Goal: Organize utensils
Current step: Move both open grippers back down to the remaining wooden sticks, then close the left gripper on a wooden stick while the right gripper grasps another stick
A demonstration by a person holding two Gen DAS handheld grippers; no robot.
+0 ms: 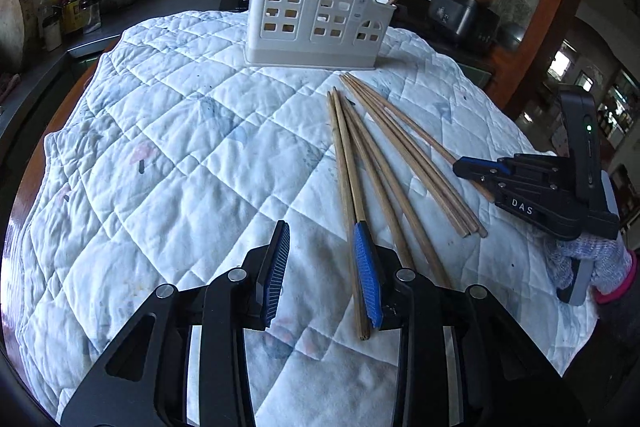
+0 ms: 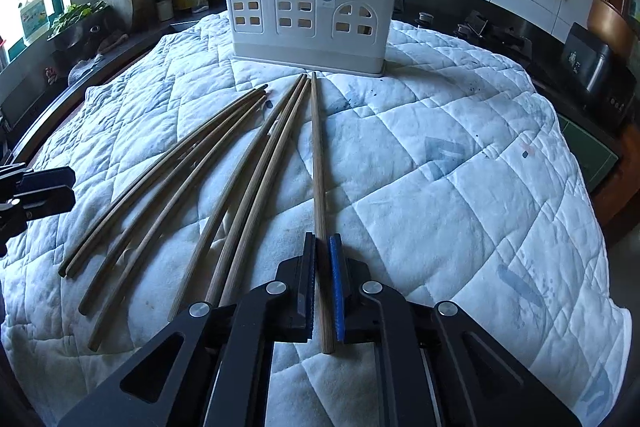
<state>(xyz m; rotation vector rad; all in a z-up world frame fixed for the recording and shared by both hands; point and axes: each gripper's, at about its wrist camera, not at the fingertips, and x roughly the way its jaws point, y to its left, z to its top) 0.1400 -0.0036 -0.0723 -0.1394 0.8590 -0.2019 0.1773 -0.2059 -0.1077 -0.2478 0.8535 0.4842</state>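
1. Chopsticks (image 2: pixel 224 163) lie fanned out on a white quilted cloth (image 2: pixel 440 163) spread over the counter, their tips pointing toward a white utensil holder (image 2: pixel 304 7).
2. The holder stands upright at the far end of the cloth, with two wooden sticks already standing in it.
3. The right hand-held gripper (image 2: pixel 322 287) is closed on a single chopstick (image 2: pixel 318 163), the rightmost of the group, its pads pressing the thick end.
4. The left hand-held gripper (image 1: pixel 324 275) has its jaws apart above the cloth, nothing between them; its right pad sits just over the leftmost pair of chopsticks (image 1: pixel 346 163).
5. A gloved hand (image 1: pixel 592 259) carries the right tool.
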